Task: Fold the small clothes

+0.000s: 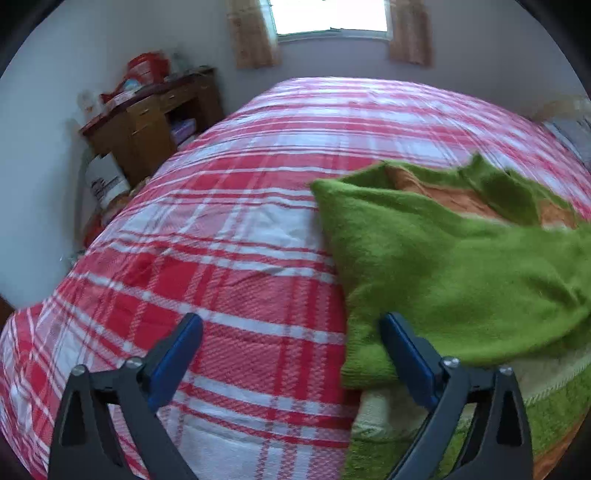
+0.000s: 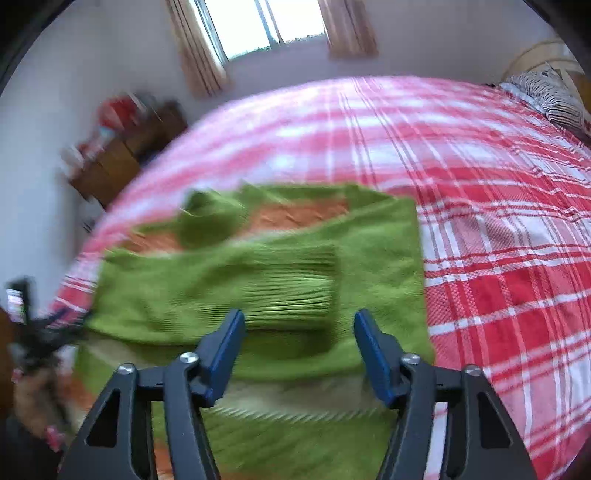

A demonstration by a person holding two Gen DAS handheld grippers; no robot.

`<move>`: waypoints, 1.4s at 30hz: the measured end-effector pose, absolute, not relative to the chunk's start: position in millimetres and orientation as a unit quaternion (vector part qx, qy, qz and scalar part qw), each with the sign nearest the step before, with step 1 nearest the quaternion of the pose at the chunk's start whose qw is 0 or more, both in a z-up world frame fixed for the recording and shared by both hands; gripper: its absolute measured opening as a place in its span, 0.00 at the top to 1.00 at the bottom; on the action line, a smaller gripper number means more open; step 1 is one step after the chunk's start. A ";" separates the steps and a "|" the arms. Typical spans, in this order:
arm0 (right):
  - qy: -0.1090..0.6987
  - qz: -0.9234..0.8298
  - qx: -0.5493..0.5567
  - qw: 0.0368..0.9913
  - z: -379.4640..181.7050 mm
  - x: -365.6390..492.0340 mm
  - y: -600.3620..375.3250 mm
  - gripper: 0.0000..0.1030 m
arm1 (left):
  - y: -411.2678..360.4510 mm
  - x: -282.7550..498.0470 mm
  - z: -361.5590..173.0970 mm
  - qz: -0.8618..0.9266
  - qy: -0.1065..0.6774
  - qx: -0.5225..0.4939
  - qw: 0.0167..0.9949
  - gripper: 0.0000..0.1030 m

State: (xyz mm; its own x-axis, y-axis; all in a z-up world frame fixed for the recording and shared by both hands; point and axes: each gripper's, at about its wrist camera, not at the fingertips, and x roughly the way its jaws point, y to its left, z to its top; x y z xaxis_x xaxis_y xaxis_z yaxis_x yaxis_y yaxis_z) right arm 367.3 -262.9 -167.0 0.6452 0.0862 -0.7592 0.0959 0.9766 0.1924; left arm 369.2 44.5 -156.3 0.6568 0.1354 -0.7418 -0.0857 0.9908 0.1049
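1. Green knitted sweater (image 2: 280,258), with orange and cream bands, lay partly folded on the red-and-white plaid bedspread (image 1: 221,236). A ribbed cuff (image 2: 295,284) rested on top of the folded body. Its long axis appeared to run near to far across the bed, though blur made the outline soft.

2. Right gripper (image 2: 299,354): blue fingers (image 2: 225,350) stood wide apart and held nothing. It hung directly over the sweater's near half, with the ribbed cuff just beyond the fingertips and lined up with the gap between them.

3. Left gripper (image 1: 291,358): fingers likewise spread wide and empty. Its right finger (image 1: 406,354) overlapped the sweater's left edge in the view, while its left finger sat over bare bedspread. The garment lay to its right and ahead.

4. Judgement: the right gripper was the nearer to the garment's middle and better placed for any grasp on the cuff or top layer; the left was placed for the left edge.

5. Wooden cabinet (image 1: 155,122) stood far left against the wall; a curtained window (image 1: 328,18) lay at the far end; a striped pillow (image 2: 550,96) sat far right.
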 end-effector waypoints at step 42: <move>0.366 -0.036 0.032 0.929 -156.7 340.5 -249.5 0.45 | 68.2 361.8 -166.9 0.035 0.417 -0.042 0.907 0.00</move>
